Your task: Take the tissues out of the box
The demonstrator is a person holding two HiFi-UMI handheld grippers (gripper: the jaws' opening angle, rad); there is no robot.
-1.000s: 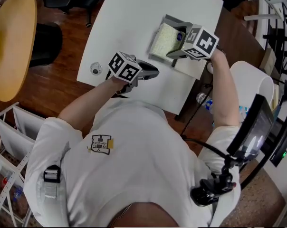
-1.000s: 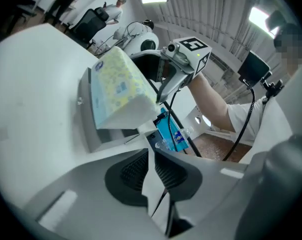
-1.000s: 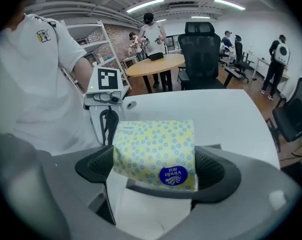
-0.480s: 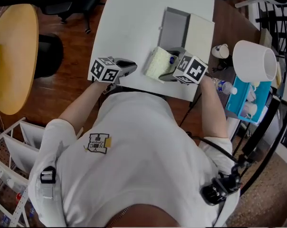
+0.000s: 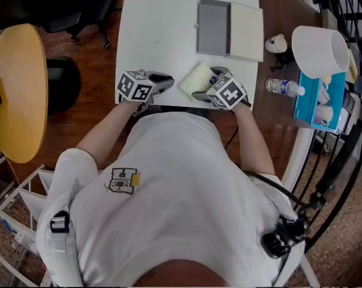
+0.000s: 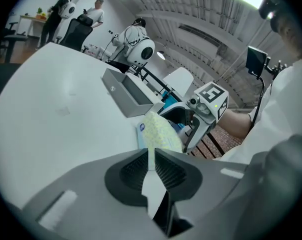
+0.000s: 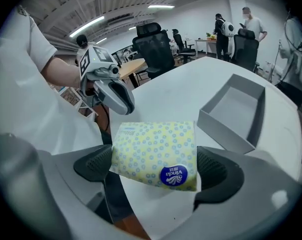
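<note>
A yellow-dotted tissue pack (image 5: 195, 78) (image 7: 156, 154) hangs over the white table's near edge, out of the grey box. It sits crosswise between the pads of my right gripper (image 5: 202, 85) (image 7: 155, 173), which touch both its ends while the jaws are opening slightly. The open grey box (image 5: 214, 27) (image 7: 236, 111) lies empty farther back, its white lid (image 5: 246, 23) beside it. My left gripper (image 5: 169, 80) (image 6: 152, 161) rests left of the pack, jaws together with nothing in them. In the left gripper view the pack (image 6: 161, 133) shows just beyond the jaws.
The white table (image 5: 163, 23) ends right under both grippers. To the right stand a small cup (image 5: 277, 43), a water bottle (image 5: 283, 87), a white bucket (image 5: 320, 50) and a blue tray (image 5: 316, 101). A yellow round table (image 5: 16, 89) is at the left.
The right gripper has carried the tissue pack from over the grey box back to the table's near edge. The left gripper has stayed by the near edge, jaws together.
</note>
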